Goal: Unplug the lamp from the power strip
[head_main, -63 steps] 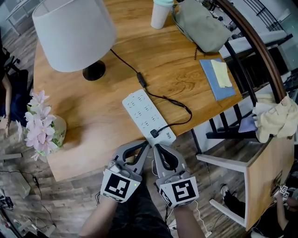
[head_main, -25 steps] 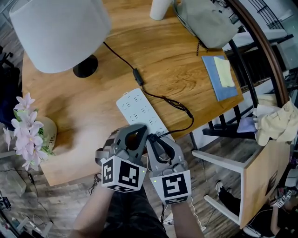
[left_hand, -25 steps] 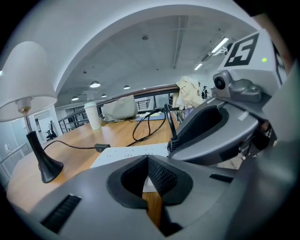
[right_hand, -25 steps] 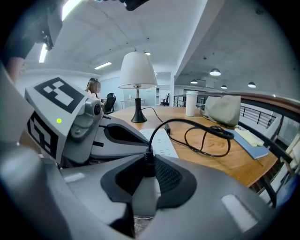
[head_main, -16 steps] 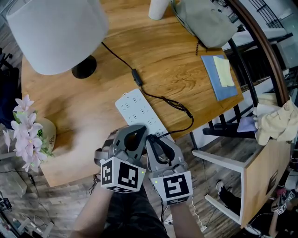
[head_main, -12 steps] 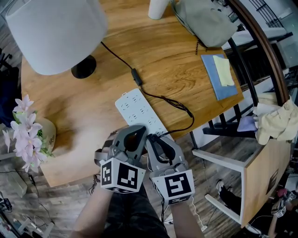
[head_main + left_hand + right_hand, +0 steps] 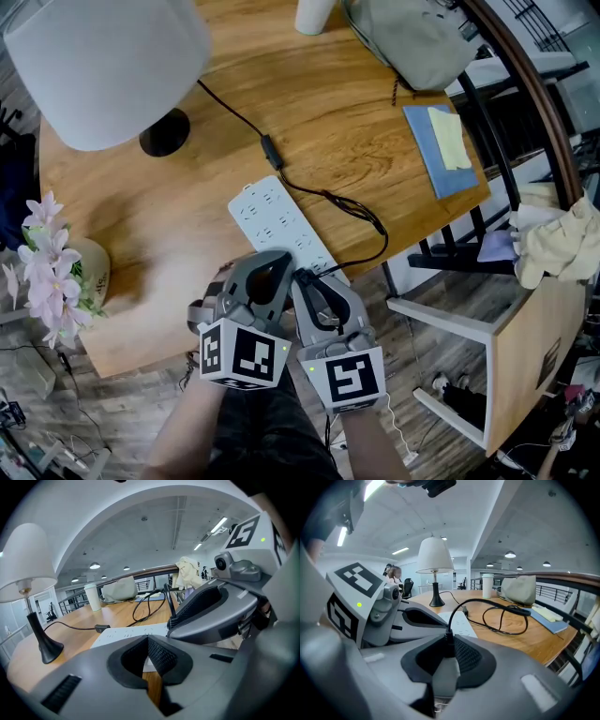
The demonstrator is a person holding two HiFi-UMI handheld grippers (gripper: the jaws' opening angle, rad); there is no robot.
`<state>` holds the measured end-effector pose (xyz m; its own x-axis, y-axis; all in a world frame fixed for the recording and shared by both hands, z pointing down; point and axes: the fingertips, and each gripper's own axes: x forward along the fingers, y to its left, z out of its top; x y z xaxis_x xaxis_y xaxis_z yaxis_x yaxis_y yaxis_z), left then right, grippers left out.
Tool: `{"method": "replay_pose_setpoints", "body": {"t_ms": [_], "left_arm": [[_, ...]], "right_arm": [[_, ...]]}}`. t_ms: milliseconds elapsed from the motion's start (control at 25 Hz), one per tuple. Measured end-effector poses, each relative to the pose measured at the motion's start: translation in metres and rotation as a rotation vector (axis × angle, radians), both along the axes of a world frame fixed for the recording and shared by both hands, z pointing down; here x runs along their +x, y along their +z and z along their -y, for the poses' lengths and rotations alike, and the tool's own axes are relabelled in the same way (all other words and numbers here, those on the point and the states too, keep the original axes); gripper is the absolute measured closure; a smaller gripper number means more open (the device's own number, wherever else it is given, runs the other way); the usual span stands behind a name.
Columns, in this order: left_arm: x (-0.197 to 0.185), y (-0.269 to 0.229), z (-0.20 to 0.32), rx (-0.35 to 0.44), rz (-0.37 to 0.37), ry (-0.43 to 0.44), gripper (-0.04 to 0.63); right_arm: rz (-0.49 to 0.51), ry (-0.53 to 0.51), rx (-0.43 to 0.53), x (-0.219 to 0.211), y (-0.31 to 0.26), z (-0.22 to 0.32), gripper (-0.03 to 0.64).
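1. We see the white strip (image 7: pixel 272 211) lying slantwise on the table (image 7: pixel 328 122), its near end at the front edge.
2. The right gripper (image 7: pixel 317 281) is clamped on the black plug (image 7: pixel 448 643) at that near end, its jaws held a little apart by it (the cord rises straight out from between the pads).
3. The left gripper (image 7: pixel 270 274) sits just beside it over the strip, jaws closed together with nothing between them.
4. The cord (image 7: pixel 269 147) loops across the wood to the lamp (image 7: pixel 103 66) at the far left.
5. We cannot tell whether the plug is seated in its socket.
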<state>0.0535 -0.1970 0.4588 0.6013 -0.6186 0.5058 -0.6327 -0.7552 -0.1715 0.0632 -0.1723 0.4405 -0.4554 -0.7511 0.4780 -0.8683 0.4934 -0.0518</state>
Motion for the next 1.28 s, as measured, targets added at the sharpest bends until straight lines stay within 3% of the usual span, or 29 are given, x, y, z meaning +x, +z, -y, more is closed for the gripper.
{"method": "replay_pose_setpoints", "body": {"t_ms": [360, 600, 800, 1280], "left_arm": [[0.002, -0.001, 0.0, -0.012, -0.012, 0.001, 0.6], [0.001, 0.0, 0.001, -0.025, -0.039, -0.005, 0.6], [0.0, 0.001, 0.0, -0.025, -0.031, -0.007, 0.6], [-0.009, -0.014, 0.004, -0.031, -0.149, -0.071, 0.6]], "right_arm": [[-0.005, -0.015, 0.018, 0.0, -0.004, -0.001, 0.546], [-0.027, -0.05, 0.093, -0.007, -0.014, -0.002, 0.548], [-0.004, -0.038, 0.066, -0.003, -0.014, 0.0, 0.548], [0.004, 0.022, 0.04, 0.018, -0.013, 0.007, 0.546]]}}
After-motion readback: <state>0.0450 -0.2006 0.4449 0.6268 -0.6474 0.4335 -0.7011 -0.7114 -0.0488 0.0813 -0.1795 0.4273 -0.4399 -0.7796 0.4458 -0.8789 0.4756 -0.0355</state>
